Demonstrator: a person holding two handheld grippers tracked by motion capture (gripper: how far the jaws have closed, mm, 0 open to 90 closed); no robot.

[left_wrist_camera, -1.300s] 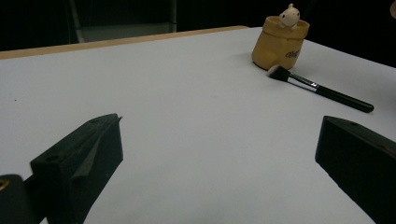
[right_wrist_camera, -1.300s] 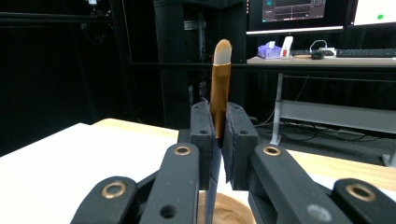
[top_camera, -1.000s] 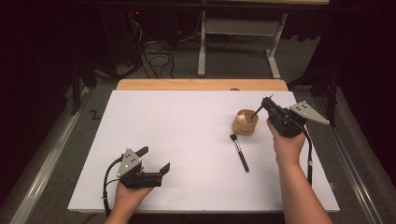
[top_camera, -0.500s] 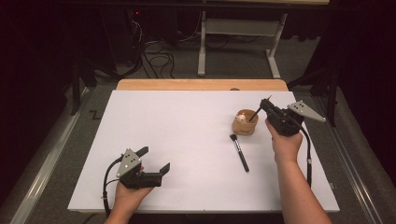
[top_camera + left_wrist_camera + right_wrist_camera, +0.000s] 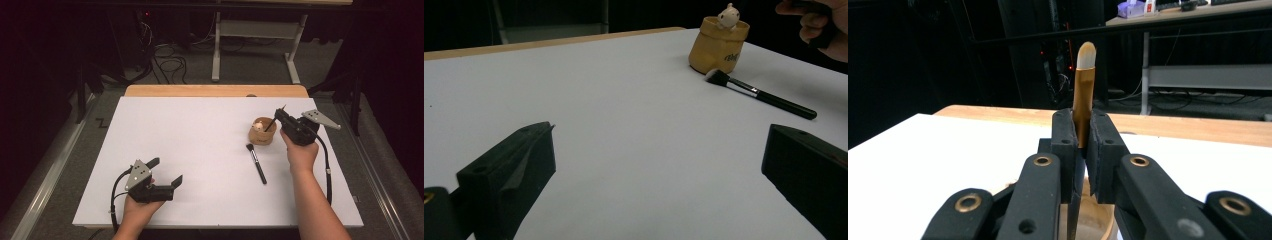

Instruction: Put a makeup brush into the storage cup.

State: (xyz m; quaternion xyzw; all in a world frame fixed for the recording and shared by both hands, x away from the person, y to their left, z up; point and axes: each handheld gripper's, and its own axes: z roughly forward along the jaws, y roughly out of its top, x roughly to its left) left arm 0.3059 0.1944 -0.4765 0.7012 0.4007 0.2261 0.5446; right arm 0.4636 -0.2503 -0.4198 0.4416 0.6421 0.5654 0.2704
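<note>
Between the closed jaws of the right claw (image 5: 1081,145) a gold-handled brush (image 5: 1083,95) is clamped, bristles up, its long axis tilted steeply, lower end directly over the wooden cup (image 5: 263,131) beneath. Left claw (image 5: 165,172) stands wide, holding nothing, well apart across the surface (image 5: 190,135). A black brush (image 5: 256,163) lies just beside the cup.
</note>
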